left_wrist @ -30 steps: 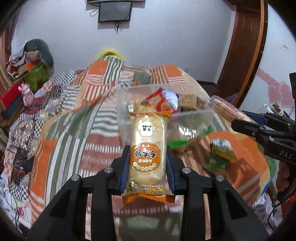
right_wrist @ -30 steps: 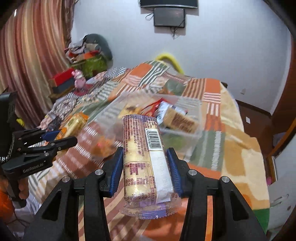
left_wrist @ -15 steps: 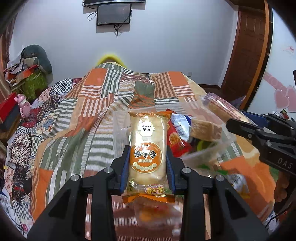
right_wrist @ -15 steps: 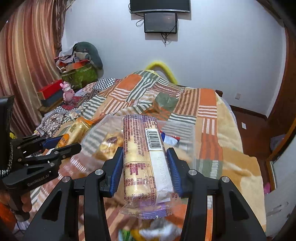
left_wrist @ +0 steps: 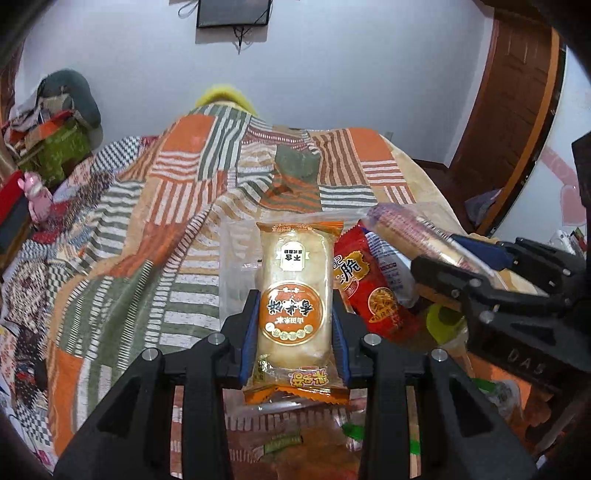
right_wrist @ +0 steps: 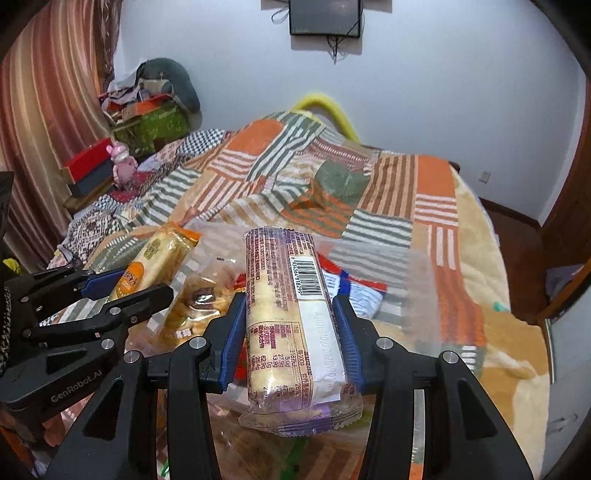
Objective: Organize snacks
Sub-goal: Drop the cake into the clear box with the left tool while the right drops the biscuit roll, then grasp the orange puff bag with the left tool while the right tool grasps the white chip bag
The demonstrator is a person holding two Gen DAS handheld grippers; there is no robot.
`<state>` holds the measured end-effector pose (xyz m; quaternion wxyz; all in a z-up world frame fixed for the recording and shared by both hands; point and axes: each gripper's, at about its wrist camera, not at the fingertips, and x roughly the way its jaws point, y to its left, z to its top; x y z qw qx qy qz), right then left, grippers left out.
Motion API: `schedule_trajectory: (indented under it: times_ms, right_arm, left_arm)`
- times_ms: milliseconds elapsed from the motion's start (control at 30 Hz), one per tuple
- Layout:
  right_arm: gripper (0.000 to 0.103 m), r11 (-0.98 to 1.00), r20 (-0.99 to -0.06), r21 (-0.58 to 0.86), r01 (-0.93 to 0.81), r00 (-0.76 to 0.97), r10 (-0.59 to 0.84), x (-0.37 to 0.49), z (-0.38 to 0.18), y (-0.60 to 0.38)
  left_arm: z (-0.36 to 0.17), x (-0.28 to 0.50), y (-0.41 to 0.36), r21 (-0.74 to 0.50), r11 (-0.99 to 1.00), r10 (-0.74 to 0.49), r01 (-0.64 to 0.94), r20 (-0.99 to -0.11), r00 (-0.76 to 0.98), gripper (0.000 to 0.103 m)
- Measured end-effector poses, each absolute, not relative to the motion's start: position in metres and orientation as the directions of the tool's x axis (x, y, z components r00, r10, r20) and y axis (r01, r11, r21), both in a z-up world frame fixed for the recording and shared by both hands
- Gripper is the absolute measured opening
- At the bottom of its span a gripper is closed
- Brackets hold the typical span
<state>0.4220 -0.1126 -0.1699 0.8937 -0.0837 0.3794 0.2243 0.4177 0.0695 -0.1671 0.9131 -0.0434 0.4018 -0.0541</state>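
Seemingly for dropping, the orange-labelled cake pack (left_wrist: 294, 302) is clamped lengthwise by the left gripper (left_wrist: 294, 321) fingers over the clear box (left_wrist: 236, 258) on the bed (left_wrist: 147, 206), while, rightward, the purple-wrapped biscuit roll (right_wrist: 291, 317) is likewise clamped by the right gripper (right_wrist: 291, 332) above it.

We are in a home bedroom. A bed under an orange, green and white striped patchwork blanket (right_wrist: 332, 192) fills the middle. At twelve o'clock a small black wall-mounted screen (right_wrist: 325, 16) hangs on the pale wall; at ten o'clock heaped clothes and boxes (right_wrist: 151, 107) sit beside a red-striped curtain (right_wrist: 48, 110). At two o'clock stands a brown wooden door (left_wrist: 517, 110).
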Motion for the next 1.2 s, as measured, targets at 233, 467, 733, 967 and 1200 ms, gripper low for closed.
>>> schedule_trajectory:
  times_ms: [233, 467, 733, 967, 1200]
  right_arm:
    - [0.044, 0.878, -0.732, 0.015, -0.478, 0.593, 0.335, 0.42, -0.17, -0.109]
    - [0.044, 0.873, -0.713, 0.028, -0.486, 0.603, 0.358, 0.411, -0.155, -0.121]
    - [0.044, 0.88, -0.676, 0.033, -0.474, 0.638, 0.369, 0.387, -0.136, -0.15]
    - [0.046, 0.893, -0.671, 0.019, -0.45, 0.656, 0.345, 0.364, -0.136, -0.18]
    - [0.055, 0.913, -0.723, 0.029, -0.407, 0.622, 0.3, 0.35, -0.166, -0.205]
  left_arm:
    - [-0.176, 0.423, 0.072, -0.145, 0.988, -0.142, 0.048, -0.753, 0.642, 0.038]
    - [-0.16, 0.408, 0.07, -0.144, 0.988, -0.144, 0.055, -0.734, 0.664, 0.052]
    - [-0.133, 0.374, 0.068, -0.113, 0.991, -0.135, 0.078, -0.708, 0.693, 0.061]
    - [-0.141, 0.347, 0.068, -0.085, 0.993, -0.117, 0.08, -0.734, 0.67, 0.067]
    - [-0.179, 0.332, 0.063, -0.078, 0.995, -0.101, 0.065, -0.789, 0.606, 0.068]
